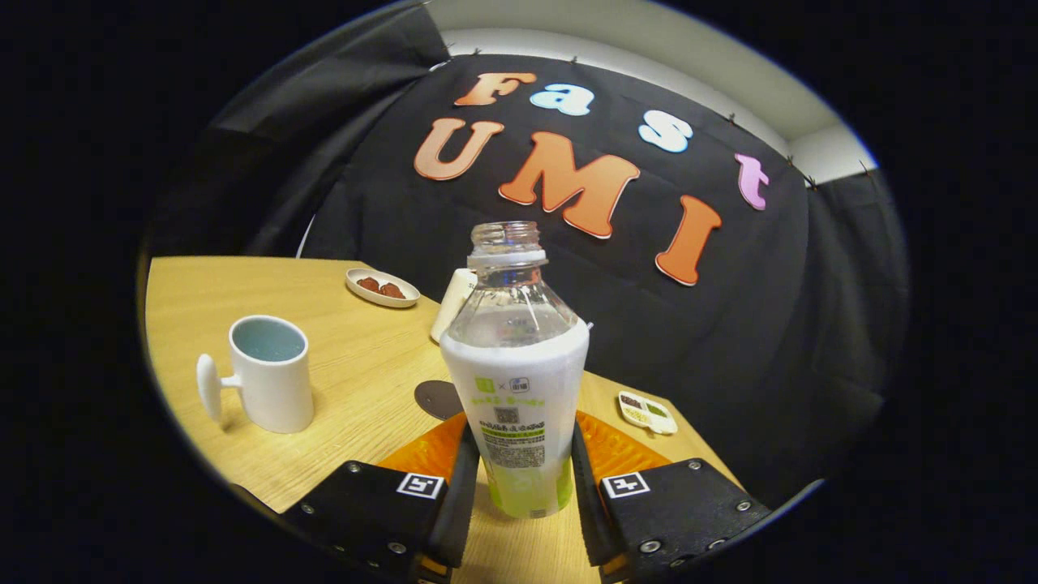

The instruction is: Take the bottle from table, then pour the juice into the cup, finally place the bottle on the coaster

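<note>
A clear uncapped bottle (516,381) with a white and green label stands upright between my fingers, and my gripper (519,478) is shut on its lower part. Its base seems to hang a little above the wooden table (365,357). A white cup (270,373) with a disc-shaped handle stands to the left of the fingers, its inside bluish. A dark round coaster (436,397) lies flat just ahead of the left finger, partly hidden behind the bottle.
A small oval dish (382,287) with red pieces sits far back on the table. A white tumbler (452,304) stands behind the bottle. A little divided tray (646,411) lies near the table's right edge. Black cloth walls the booth behind.
</note>
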{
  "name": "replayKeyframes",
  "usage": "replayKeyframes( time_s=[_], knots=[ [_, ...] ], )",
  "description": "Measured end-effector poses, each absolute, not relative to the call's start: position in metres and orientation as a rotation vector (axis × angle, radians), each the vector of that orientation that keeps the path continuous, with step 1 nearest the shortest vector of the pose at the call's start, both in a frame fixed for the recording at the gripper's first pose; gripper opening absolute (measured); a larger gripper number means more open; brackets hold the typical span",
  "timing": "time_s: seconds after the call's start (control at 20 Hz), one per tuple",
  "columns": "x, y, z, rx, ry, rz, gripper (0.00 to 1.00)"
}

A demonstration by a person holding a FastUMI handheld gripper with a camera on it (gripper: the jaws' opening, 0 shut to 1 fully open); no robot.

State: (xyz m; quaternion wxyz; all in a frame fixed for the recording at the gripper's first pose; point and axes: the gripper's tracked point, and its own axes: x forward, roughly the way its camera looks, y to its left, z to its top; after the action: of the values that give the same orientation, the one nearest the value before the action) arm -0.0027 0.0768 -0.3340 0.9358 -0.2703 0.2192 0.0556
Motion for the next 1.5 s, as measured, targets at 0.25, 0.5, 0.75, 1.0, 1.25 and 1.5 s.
replayKeyframes(
  time_s=[0.25,0.5,0.75,1.0,1.25,1.5],
  knots=[
    [0.008,0.098,-0.322,-0.888,0.328,0.153,0.57],
    [0.015,0.12,-0.314,-1.103,0.225,0.196,0.56],
    [0.019,0.137,-0.31,-1.234,0.166,0.236,0.56],
    [0.019,0.145,-0.307,-1.395,0.097,0.273,0.56],
    [0.021,0.152,-0.314,-1.489,0.067,0.313,0.56],
    [0.027,0.156,-0.316,-1.583,0.028,0.331,0.56]
  ],
)
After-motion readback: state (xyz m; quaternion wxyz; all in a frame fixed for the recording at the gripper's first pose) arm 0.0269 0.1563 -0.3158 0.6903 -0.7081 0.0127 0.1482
